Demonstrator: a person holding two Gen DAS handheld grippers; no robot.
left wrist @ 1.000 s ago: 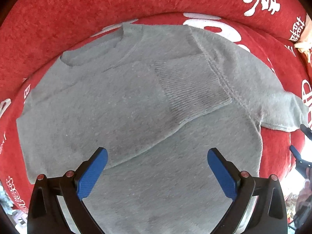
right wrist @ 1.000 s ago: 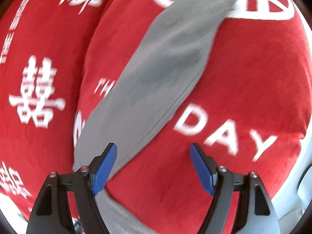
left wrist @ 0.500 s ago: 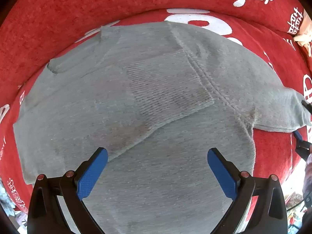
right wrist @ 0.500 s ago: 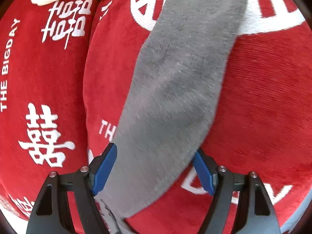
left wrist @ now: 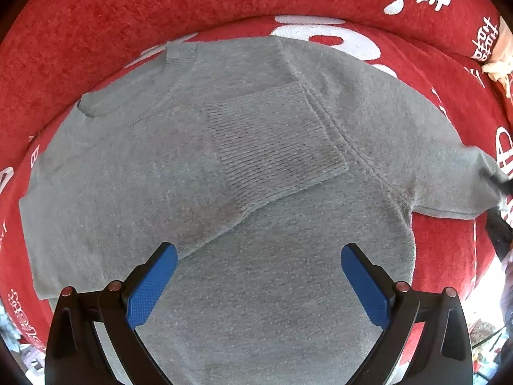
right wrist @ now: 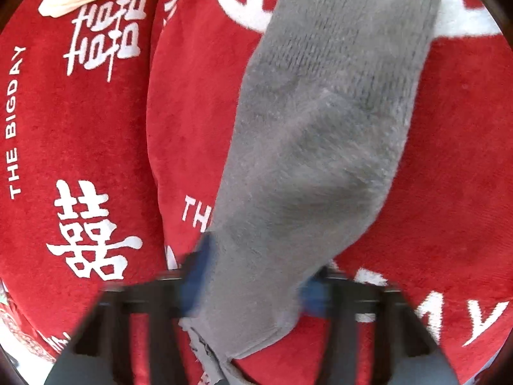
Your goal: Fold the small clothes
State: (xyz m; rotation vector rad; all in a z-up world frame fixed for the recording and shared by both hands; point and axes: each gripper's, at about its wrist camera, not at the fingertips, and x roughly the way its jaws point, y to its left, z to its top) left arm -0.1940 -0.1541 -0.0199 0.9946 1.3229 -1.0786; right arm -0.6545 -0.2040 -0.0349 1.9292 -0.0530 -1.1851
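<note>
The grey knitted sweater [left wrist: 256, 166] lies flat on the red plush cover with white lettering [left wrist: 128, 16]. The left gripper [left wrist: 259, 276] hovers over its body, fingers spread and empty. The right gripper [right wrist: 253, 285] has just closed, its fingers pinching the sweater's outstretched sleeve [right wrist: 320, 147].

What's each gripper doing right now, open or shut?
Left gripper: open, holding nothing, over the sweater.
Right gripper: jaws just closed on the sleeve.
</note>
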